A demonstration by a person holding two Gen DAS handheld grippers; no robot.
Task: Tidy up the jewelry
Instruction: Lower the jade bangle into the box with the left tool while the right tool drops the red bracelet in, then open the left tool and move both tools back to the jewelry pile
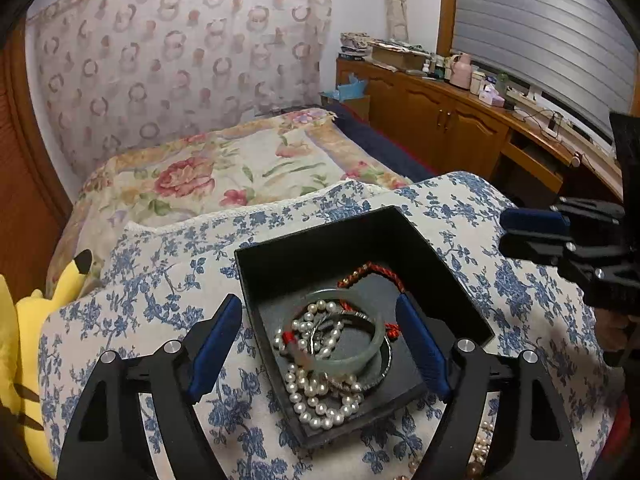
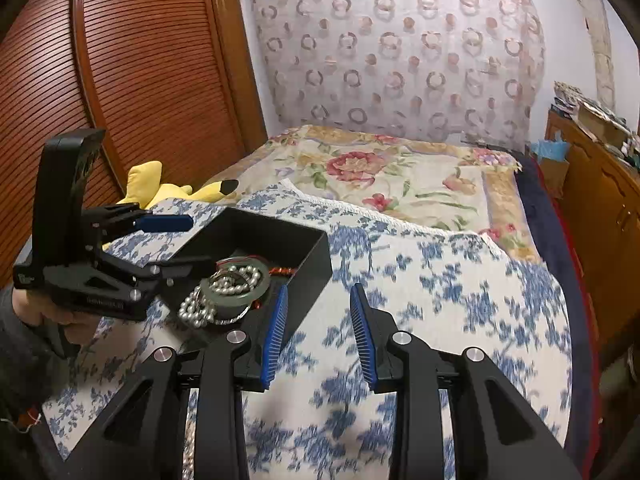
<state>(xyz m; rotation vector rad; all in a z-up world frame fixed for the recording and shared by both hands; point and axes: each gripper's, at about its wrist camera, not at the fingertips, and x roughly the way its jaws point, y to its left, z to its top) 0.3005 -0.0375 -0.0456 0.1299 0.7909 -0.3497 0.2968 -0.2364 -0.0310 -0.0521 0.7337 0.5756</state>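
Black and open-topped, the jewelry box (image 1: 320, 240) sits on a bed, on a blue-flowered cloth (image 1: 140, 300), seen first from the left wrist. Inside it lies a tangle: a pale green jade bangle (image 1: 370, 346) resting on a strand of white pearls (image 1: 316, 396), a silver bangle (image 1: 386, 364) under its right edge, and a red braided cord (image 1: 372, 270) curling toward the back wall. More beads (image 1: 482, 446), pinkish, lie on the cloth outside the box at the lower right. The left gripper (image 1: 320, 340) has its blue-padded fingers (image 1: 214, 348) spread wide — one stands outside the box's left wall, the other over its right side, and nothing is clamped between them. The right gripper (image 1: 532, 228) shows at the right edge, clear of the box.

From the right wrist, the same box (image 2: 308, 256) is off to the left, the jade bangle (image 2: 258, 288) and pearls (image 2: 198, 312) piled at its near corner. The right gripper (image 2: 318, 334) has its ribbed blue fingers (image 2: 276, 332) partly open with only the cloth (image 2: 440, 280) showing between them; the left one is just beside the box's near corner — whether it touches cannot be told. The left gripper (image 2: 188, 246), held in a hand (image 2: 52, 312), reaches over the box with its fingers apart. A yellow plush toy (image 2: 160, 192) lies behind it
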